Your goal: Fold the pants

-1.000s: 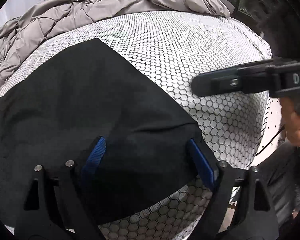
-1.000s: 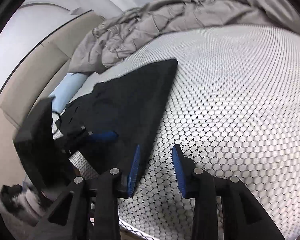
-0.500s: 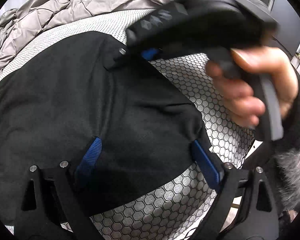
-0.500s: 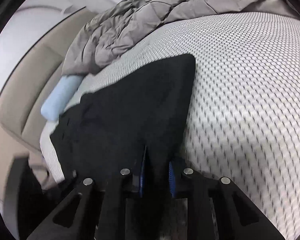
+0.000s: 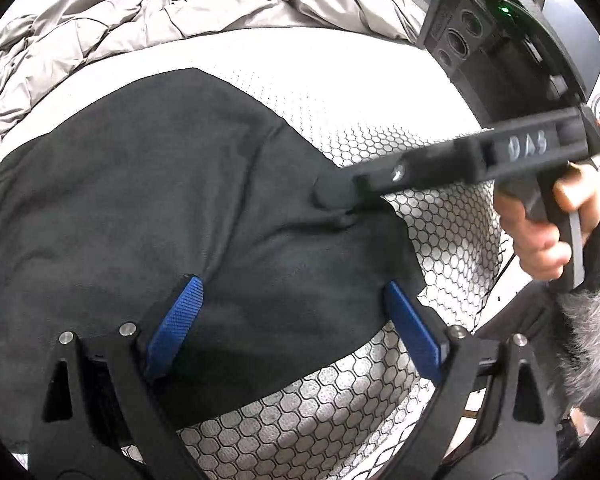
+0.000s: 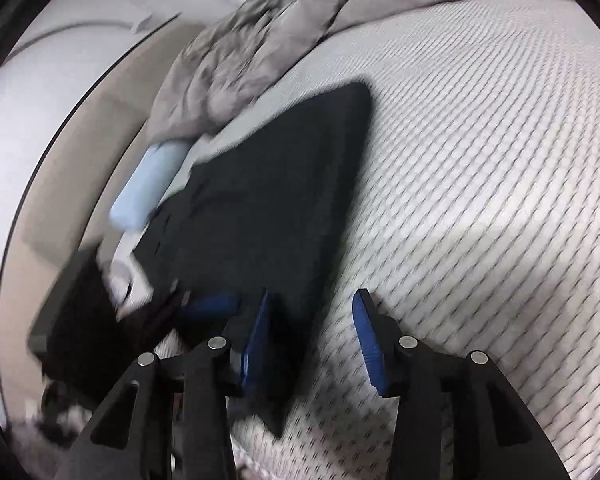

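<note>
The black, soft-knit pants (image 5: 172, 216) lay spread flat on the white mattress cover with its black honeycomb print (image 5: 380, 120), already doubled into a broad panel, with a crumpled grey quilted duvet (image 5: 180, 12) bunched beyond them. The left gripper (image 5: 296, 328) hovered over the near edge of the cloth, its blue-padded jaws spread wide, fabric lying beneath them but nothing pinched.

Over on the right, the right gripper (image 6: 312, 340) was opening at that moment, its blue pads parted. One pad sat over the pants' edge, the other over bare mattress, and no cloth was pressed between them in its own view. In the left camera its black finger reached in from the side, tip right at a small raised pucker in the fabric; whether it touched the cloth I could not tell. A hand (image 5: 548, 232) with a grey fuzzy sleeve (image 5: 592, 332) worked the trigger.

As for handling, this looked like light, limp cloth: it would drape and sag the moment it was lifted, and it would wrinkle rather than slide cleanly on that textured cover. The best holds seemed to be the near corners or the doubled edge, pinching all layers together so that none peeled away. A pale blue bolster (image 6: 148, 184) lay beside the far end.
</note>
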### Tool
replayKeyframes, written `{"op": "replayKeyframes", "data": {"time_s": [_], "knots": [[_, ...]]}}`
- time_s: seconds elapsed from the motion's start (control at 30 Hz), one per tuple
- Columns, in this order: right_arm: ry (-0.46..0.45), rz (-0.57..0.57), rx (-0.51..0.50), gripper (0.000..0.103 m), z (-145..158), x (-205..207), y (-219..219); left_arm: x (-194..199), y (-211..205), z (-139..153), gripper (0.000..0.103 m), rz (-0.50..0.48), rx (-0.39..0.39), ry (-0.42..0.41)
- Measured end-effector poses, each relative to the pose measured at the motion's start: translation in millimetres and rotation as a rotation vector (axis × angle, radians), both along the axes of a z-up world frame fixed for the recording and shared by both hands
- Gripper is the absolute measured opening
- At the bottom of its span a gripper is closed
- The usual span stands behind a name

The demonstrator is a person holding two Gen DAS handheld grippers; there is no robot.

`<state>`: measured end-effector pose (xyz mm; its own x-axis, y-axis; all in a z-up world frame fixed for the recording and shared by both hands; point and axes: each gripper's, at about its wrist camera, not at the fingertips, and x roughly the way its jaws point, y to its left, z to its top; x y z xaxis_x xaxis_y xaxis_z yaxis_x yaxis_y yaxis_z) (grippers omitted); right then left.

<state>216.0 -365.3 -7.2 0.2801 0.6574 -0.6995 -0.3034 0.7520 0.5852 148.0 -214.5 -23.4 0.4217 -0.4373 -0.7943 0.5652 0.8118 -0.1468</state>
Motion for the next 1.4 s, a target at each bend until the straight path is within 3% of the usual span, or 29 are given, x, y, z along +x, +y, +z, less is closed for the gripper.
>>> {"op": "replayKeyframes", "data": {"time_s": [0.03,0.07,0.23,0.33,0.5,0.6,0.67,0.73,0.77,0.93,1.03,1.1,1.13,1.23,1.3,1.4], "knots": [[-0.014,-0.001,-0.031,0.033,-2,-1,3,0,-2,0,0.092,-0.001,0.003,-0.002],[-0.009,-0.005,-0.033,0.016,-5,-1,4,0,-3,-1,0.092,-0.003,0.009,-0.004],[-0.050,-0.060,-0.021,0.011,5,4,1,-2,-9,-2,0.093,-0.022,0.041,-0.022],[-0.008,-0.072,-0.029,0.011,-2,16,5,-1,-9,-1,0.093,-0.035,0.049,-0.019],[-0.026,-0.075,-0.015,0.027,12,6,-7,2,7,19,0.093,0.002,-0.057,0.008],[-0.042,-0.012,0.002,0.029,18,-5,-8,7,13,22,0.093,0.042,-0.094,-0.008],[-0.038,0.035,-0.062,0.029,13,-10,1,14,13,15,0.093,0.058,-0.068,0.015],[-0.032,0.049,-0.161,0.020,5,-11,8,16,8,8,0.093,0.042,0.000,0.016],[-0.028,0.043,-0.162,0.014,6,-11,5,15,6,7,0.093,0.028,0.017,0.001],[-0.022,0.005,-0.183,0.015,11,-17,-15,9,5,8,0.094,0.015,0.039,-0.004],[-0.057,-0.027,-0.136,0.024,23,-22,-23,9,14,20,0.093,0.057,-0.054,-0.002],[-0.073,-0.027,-0.093,0.048,23,-22,-26,9,17,28,0.094,0.076,-0.137,-0.022],[-0.075,-0.014,-0.077,0.049,23,-19,-22,10,16,28,0.094,0.085,-0.148,-0.030],[-0.046,0.020,-0.102,0.049,10,-7,3,18,0,10,0.094,0.096,-0.047,-0.014],[-0.038,0.036,-0.138,0.049,3,1,17,11,-13,4,0.097,0.072,0.030,-0.080],[-0.051,0.036,-0.145,0.048,-1,17,34,5,-19,1,0.099,0.061,0.074,-0.092]]}}
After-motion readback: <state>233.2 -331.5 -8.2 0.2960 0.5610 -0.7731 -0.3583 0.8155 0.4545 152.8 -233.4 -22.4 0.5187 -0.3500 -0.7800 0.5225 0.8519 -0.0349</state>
